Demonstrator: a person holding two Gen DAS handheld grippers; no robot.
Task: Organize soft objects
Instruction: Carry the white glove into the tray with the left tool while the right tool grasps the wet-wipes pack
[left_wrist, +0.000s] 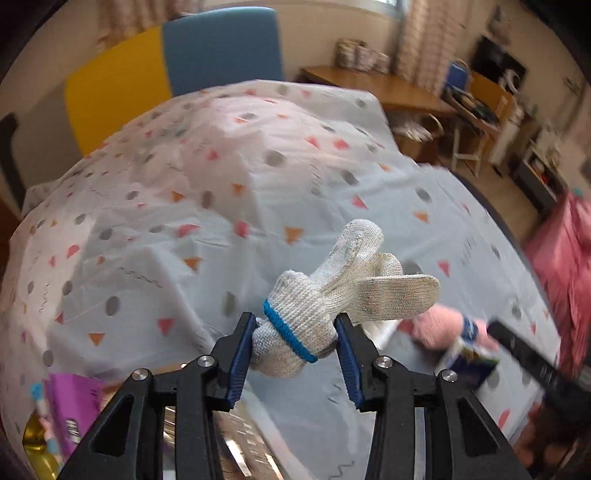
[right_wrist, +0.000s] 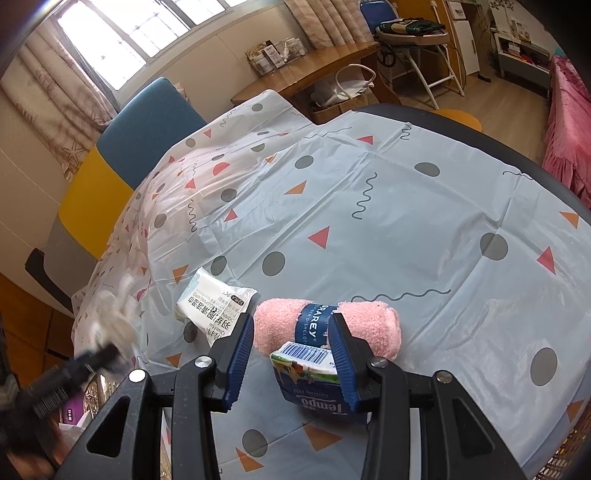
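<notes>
Soft knitted white work glove with a blue cuff band (left_wrist: 299, 325) hung clear of the patterned plastic-covered desk (left_wrist: 147, 229), pinched at its bunched wrist by the left hand-held gripper (left_wrist: 295, 354), probably for carrying elsewhere. The right hand-held gripper (right_wrist: 291, 354) pinched a blue "Tempo" tissue pack (right_wrist: 314, 384) just before a pink rolled dishcloth (right_wrist: 328, 328) banded "…RAREY DISHCLOTH". Beside it lay a white wipes packet (right_wrist: 214, 302) printed in Chinese.

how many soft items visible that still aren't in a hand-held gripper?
2: the pink rolled towel on the tablecloth just beyond the right hand-held gripper, and the white wipes pack left of it. More may sit outside both views.
</notes>
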